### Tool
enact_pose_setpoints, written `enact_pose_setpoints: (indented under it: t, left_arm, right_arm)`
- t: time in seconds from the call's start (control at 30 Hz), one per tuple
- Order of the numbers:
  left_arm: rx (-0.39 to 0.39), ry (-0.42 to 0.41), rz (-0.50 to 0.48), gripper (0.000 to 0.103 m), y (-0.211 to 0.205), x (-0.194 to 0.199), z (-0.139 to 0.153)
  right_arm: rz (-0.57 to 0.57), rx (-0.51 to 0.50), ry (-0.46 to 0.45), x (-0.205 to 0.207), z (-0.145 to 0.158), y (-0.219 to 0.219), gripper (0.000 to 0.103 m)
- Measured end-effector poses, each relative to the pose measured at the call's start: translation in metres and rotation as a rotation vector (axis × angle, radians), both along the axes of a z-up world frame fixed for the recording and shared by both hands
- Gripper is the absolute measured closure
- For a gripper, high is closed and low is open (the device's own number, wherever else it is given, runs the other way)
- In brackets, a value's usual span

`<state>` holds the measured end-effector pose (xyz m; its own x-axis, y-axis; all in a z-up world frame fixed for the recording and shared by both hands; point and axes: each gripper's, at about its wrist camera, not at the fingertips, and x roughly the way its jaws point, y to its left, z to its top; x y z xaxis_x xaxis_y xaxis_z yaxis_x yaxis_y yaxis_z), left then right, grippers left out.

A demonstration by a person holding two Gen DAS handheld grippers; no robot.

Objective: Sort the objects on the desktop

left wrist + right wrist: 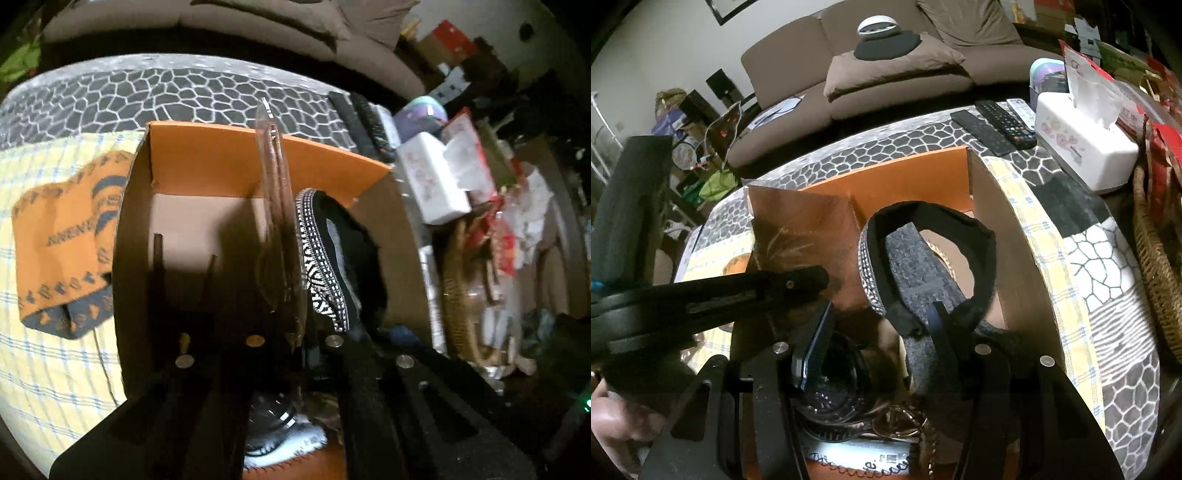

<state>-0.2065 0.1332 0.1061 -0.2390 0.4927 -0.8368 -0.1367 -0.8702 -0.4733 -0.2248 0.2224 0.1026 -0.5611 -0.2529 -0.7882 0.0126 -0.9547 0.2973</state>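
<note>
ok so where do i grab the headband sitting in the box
Take the headband by its black arched section toward the far wall, coming straight down from above. It stands on edge in the orange cardboard box, so the walls block any sideways approach. The band looks thin there, so the jaws can likely straddle it, one inside the loop and one outside.
</note>
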Motion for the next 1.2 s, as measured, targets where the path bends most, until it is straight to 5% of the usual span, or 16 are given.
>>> enact_pose_setpoints:
  t: [0.13,0.33,0.4,0.47,0.63,0.9,1.2]
  left_arm:
    - [0.126,-0.057,-0.041,0.099,-0.005,0.002,-0.005]
    - [0.109,-0.13,-0.067,0.097,-0.004,-0.014,-0.035]
    - [0.056,-0.128,-0.076,0.09,-0.005,-0.017,-0.035]
    - [0.003,-0.122,-0.063,0.059,-0.008,-0.016,-0.032]
    - [-0.002,-0.081,-0.039,0.048,-0.02,-0.001,-0.007]
    - [-0.009,0.025,0.007,0.047,-0.044,0.02,0.036]
    - [-0.008,0.022,0.025,0.046,-0.066,0.033,0.041]
  right_arm:
    - [-0.008,-0.003,0.008,0.003,0.003,0.005,0.049]
    - [-0.023,-0.004,0.004,0.003,0.003,0.011,0.049]
    - [-0.021,0.0,0.003,0.003,0.003,0.009,0.049]
    - [-0.019,0.004,0.002,0.003,0.002,0.008,0.049]
    - [-0.007,0.007,0.003,0.003,0.003,0.003,0.049]
    - [0.008,0.023,0.006,0.004,0.005,-0.004,0.049]
    - [0.064,0.041,0.007,0.004,0.007,-0.023,0.049]
